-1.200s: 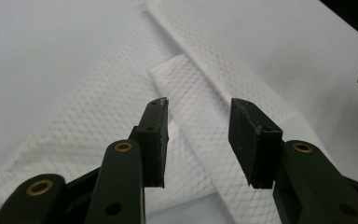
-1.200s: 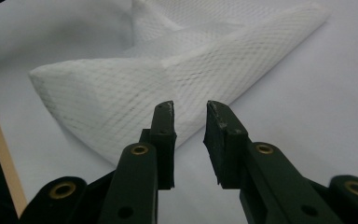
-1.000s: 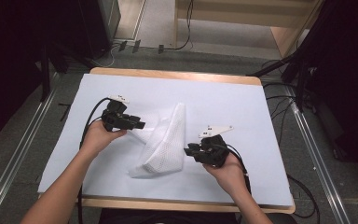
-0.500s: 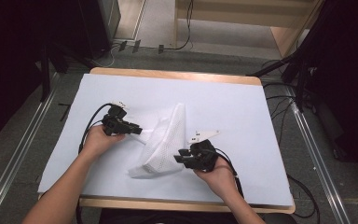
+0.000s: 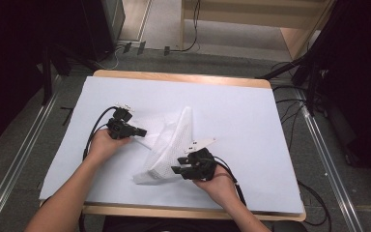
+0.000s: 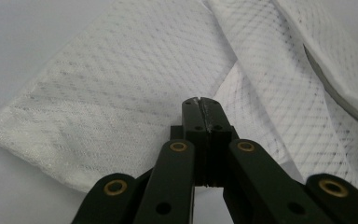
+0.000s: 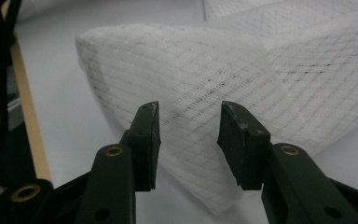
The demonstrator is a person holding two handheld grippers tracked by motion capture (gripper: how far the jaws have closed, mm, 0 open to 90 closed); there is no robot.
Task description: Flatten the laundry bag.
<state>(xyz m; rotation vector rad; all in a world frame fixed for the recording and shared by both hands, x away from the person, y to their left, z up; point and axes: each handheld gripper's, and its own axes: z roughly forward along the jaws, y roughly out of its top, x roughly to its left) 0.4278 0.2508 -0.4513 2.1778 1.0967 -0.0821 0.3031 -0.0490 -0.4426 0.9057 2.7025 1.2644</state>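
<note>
A white mesh cloth (image 5: 173, 142) lies crumpled and folded in the middle of the white table sheet (image 5: 251, 111). My left gripper (image 5: 142, 131) is at the cloth's left edge. Its jaws have just closed and now meet tip to tip on the mesh (image 6: 121, 84), where a fold runs into my left gripper (image 6: 199, 100). My right gripper (image 5: 176, 171) is at the near right corner of the cloth. Its jaws have just been opening and stand apart. The folded mesh corner (image 7: 214, 60) sits just beyond my right gripper (image 7: 189, 106), untouched by the pads.
The table's wooden front edge (image 5: 174, 212) runs close behind my right hand. Cables (image 5: 299, 125) and metal rails (image 5: 326, 159) lie on the floor to the right of the table. More bare sheet lies left and right of the cloth.
The left jaws went from apart to fully together at the cloth's left edge. My right gripper slid left and nearer to the cloth's corner, and its jaws spread wider.
</note>
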